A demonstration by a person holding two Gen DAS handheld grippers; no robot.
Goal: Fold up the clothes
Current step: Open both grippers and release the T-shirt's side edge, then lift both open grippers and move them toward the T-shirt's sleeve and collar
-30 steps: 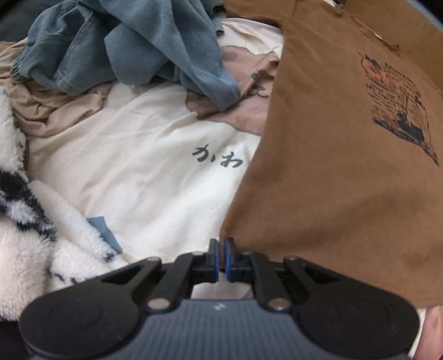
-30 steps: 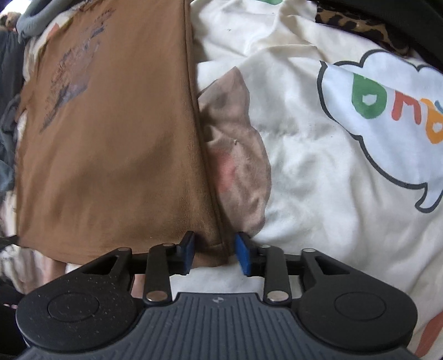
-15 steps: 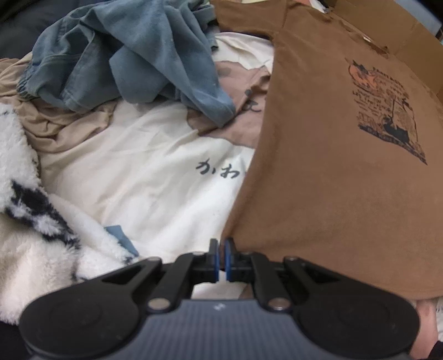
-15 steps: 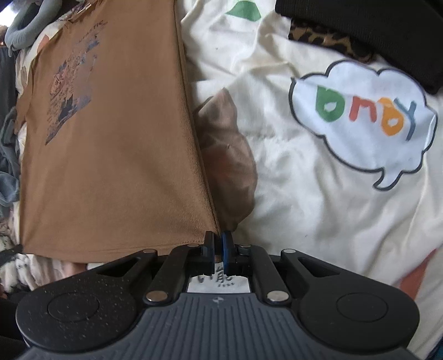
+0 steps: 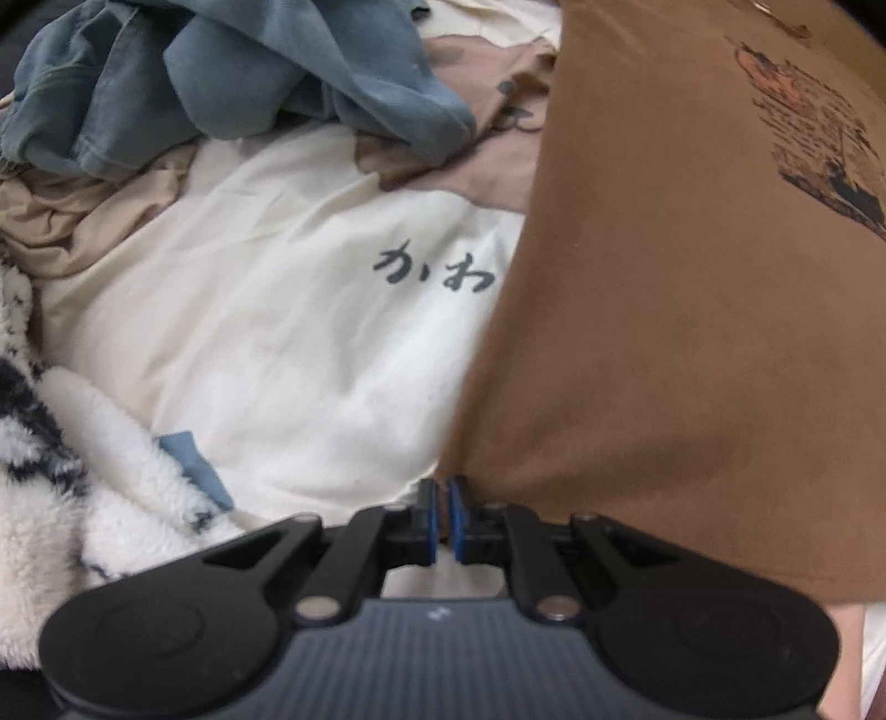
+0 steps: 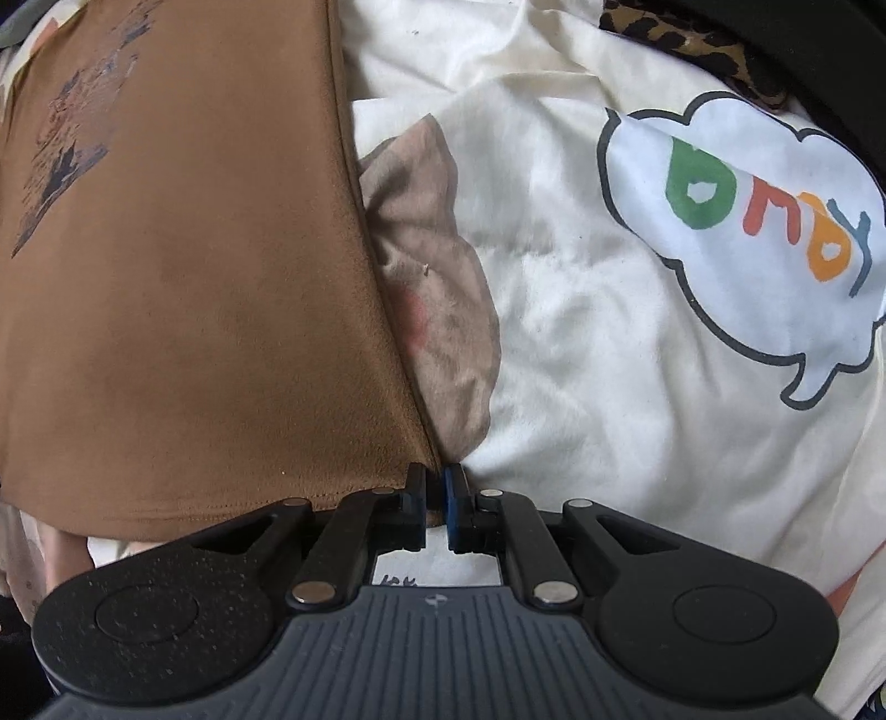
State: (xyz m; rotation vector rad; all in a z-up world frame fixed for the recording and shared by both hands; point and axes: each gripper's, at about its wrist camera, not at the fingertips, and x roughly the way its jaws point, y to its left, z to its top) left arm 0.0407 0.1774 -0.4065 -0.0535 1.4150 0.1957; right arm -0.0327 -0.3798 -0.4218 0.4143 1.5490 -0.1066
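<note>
Here, a brown cotton T-shirt with a dark printed graphic on its chest (image 5: 692,332) lies spread flat, print upward, on top of a heap of other laundry. The left tongs (image 5: 441,518) are pinched almost together on the shirt's lower left corner. The right tongs (image 6: 436,507) are closed the same way on the lower right corner, where the stitched hem ends. So both hem corners are held, and the hem runs between the two tools.

To fold well from this hold, both corners probably need to rise together and travel level toward the collar. The hem should stay taut so the cloth does not sag or crease. The grips look shallow, right at the corners, so a sharp tug could pull the fabric free.

The surface beneath is soft and uneven, not a hard bench. A cream cotton garment with dark Japanese characters (image 5: 310,310) lies under the shirt on the left. A crumpled blue denim garment (image 5: 232,72) and a fluffy white fleece with black markings (image 5: 61,476) sit beyond it. On the right lies a cream cloth printed with a white speech bubble of coloured letters (image 6: 747,232), and a strip of leopard-print fabric (image 6: 692,39) at the far edge. Little of the room itself is visible.
</note>
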